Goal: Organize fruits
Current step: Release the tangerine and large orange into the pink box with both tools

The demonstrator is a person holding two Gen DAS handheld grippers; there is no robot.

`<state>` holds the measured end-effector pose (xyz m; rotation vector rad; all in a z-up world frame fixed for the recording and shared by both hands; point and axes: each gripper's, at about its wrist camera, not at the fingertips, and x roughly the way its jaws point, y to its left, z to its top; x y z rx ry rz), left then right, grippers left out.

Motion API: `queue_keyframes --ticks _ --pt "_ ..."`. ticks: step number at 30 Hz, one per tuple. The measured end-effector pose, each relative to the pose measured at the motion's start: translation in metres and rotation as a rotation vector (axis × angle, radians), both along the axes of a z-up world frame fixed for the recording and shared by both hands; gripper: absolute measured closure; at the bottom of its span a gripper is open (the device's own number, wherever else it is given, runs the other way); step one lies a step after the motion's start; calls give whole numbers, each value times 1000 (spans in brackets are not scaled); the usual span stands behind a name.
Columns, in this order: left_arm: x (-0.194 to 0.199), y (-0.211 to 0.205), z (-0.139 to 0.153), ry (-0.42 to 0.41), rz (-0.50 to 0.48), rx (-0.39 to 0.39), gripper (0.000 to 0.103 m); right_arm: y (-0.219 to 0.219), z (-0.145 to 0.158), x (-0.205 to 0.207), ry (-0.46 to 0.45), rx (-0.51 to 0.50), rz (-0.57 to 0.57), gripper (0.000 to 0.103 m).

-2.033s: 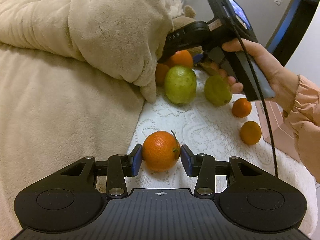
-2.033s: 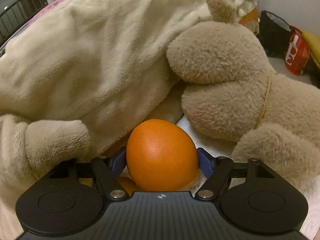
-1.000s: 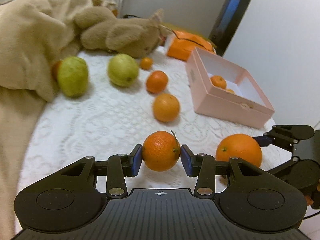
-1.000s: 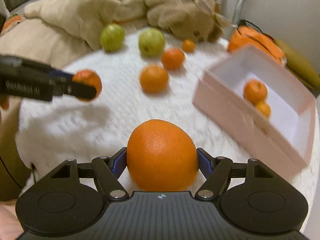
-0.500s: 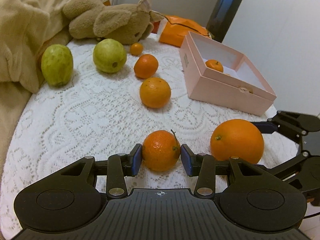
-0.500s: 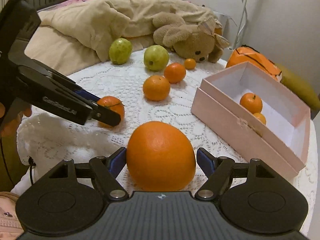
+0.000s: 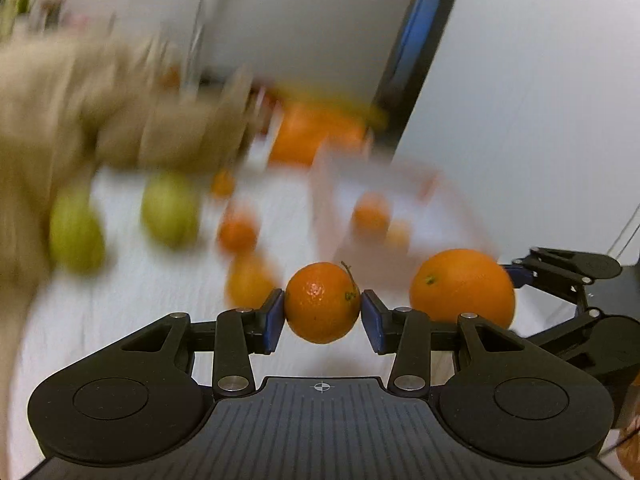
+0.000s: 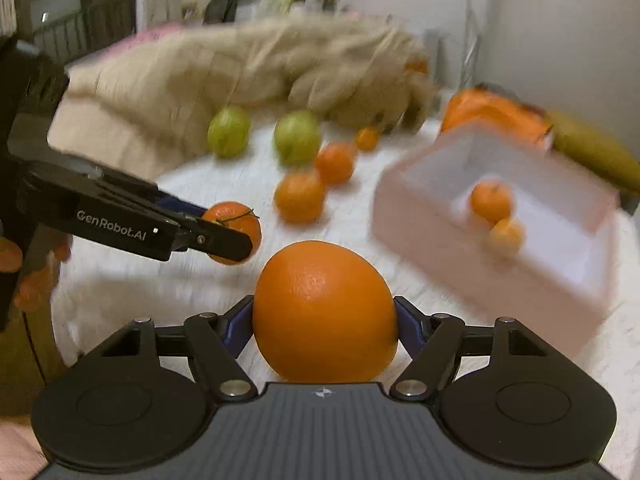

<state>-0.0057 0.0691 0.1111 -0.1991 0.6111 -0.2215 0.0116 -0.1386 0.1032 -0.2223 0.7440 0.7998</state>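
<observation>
My left gripper (image 7: 322,312) is shut on a small stemmed tangerine (image 7: 322,303) and holds it above the white lace cloth; it also shows in the right wrist view (image 8: 234,232). My right gripper (image 8: 324,320) is shut on a large orange (image 8: 325,312), seen in the left wrist view (image 7: 463,290) just right of the tangerine. A pink open box (image 8: 508,264) with two small tangerines (image 8: 491,200) inside stands ahead to the right, blurred in the left wrist view (image 7: 452,196). Two green fruits (image 8: 298,136) and three loose oranges (image 8: 300,197) lie further back.
A beige blanket (image 8: 172,76) and a plush toy (image 8: 368,92) lie along the far edge of the table. An orange bag (image 8: 492,110) and a yellow object (image 8: 592,148) sit behind the box. Both views are motion-blurred.
Both grippers have lifted their fruits off the cloth and moved forward toward the pink box. The right gripper has closed tighter on the large orange.
</observation>
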Motion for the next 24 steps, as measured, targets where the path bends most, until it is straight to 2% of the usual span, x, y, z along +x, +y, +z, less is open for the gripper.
queue_keyframes --ticks 2,4,6,8,10,13,16,18,20,24 --pt "9 -9 34 -133 -5 20 57 -18 31 5 -108 61 -61 31" --pt "26 -19 58 -211 -22 30 57 -34 63 12 -244 107 -148 31" --pt "52 -28 69 -191 -48 0 57 -46 90 25 -354 110 -242 31" --pt "83 -38 71 -116 -80 -47 57 -57 108 48 -383 108 -324 31" --pt "111 -51 63 -23 -129 -70 56 -67 115 74 -352 98 -367 31" --pt "144 -72 36 130 -199 -63 56 -73 107 109 -271 55 -399 31" --pt "166 -91 0 247 -211 21 56 -69 80 137 -185 -15 -395 30" --pt "173 -98 -16 276 -188 100 57 -65 60 151 -117 -31 -392 30" --pt "176 -102 -20 267 -195 156 57 -58 36 169 -25 -42 -379 30" --pt "178 -98 -22 290 -268 161 57 -47 -11 195 182 -96 -380 30"
